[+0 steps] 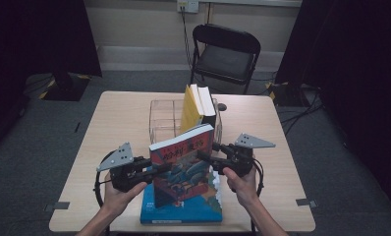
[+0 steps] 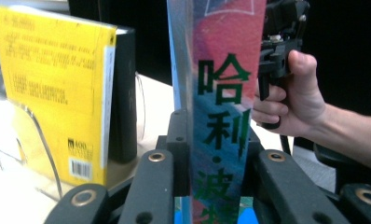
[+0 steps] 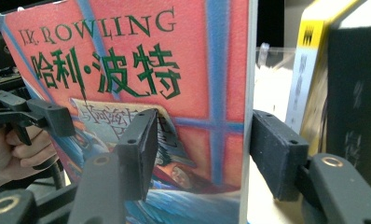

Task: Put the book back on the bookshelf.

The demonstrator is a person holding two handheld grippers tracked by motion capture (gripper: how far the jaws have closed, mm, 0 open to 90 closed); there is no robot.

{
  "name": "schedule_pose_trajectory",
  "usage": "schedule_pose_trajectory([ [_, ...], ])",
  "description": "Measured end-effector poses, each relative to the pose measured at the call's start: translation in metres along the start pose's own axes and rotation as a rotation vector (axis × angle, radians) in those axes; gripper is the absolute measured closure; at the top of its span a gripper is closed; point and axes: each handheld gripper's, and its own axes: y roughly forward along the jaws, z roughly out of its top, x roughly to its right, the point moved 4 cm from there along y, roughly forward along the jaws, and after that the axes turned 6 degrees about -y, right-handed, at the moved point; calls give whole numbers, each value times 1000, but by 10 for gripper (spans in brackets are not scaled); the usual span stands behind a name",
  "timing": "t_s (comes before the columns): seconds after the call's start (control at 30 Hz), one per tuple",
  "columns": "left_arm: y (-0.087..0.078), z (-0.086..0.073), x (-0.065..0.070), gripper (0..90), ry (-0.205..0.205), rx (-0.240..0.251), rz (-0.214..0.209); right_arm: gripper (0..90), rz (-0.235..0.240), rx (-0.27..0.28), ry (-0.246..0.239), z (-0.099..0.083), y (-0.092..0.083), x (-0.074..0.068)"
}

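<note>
Red-covered book (image 1: 183,164) stands upright, its spine edge clamped by the left tool (image 1: 165,168). The right tool (image 1: 203,156) straddles the other edge, jaws apart and not pressing.

My high view looks down the table (image 1: 110,105); both gripper views sit close against the red book (image 1: 183,164), from opposite sides.

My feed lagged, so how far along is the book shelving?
Done: a yellow book and a dark book stand in the clear rack. In hand: the left gripper clamps the red book upright; the right gripper straddles its edge. Left: racking it, then the blue book.
</note>
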Motion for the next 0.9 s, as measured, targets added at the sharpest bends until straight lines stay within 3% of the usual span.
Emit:
schedule_pose_trajectory([
  [0.1,-5,-8,2,738,-2,-11,-4,454,17,8,-10,-3,-4,-4],
  [0.23,-14,-16,5,722,-23,-4,-34,418,98,14,-23,-4,-11,-13],
  [0.33,-11,-14,9,721,-13,-9,-30,320,93,11,-24,0,-9,-13],
  [0.4,-12,-15,8,719,-27,-3,-24,316,102,23,-14,2,-7,-10],
  [0.5,-12,-15,6,716,-40,-6,-21,349,118,12,-12,1,-1,-11],
  [0.6,-10,-15,6,708,-48,6,-18,371,85,3,-36,1,1,-16],
  [0.83,-2,-11,10,707,-23,3,13,429,97,3,-33,-1,-7,-18],
  [0.9,3,-10,12,702,-6,14,41,445,102,2,-34,-1,-9,-19],
])
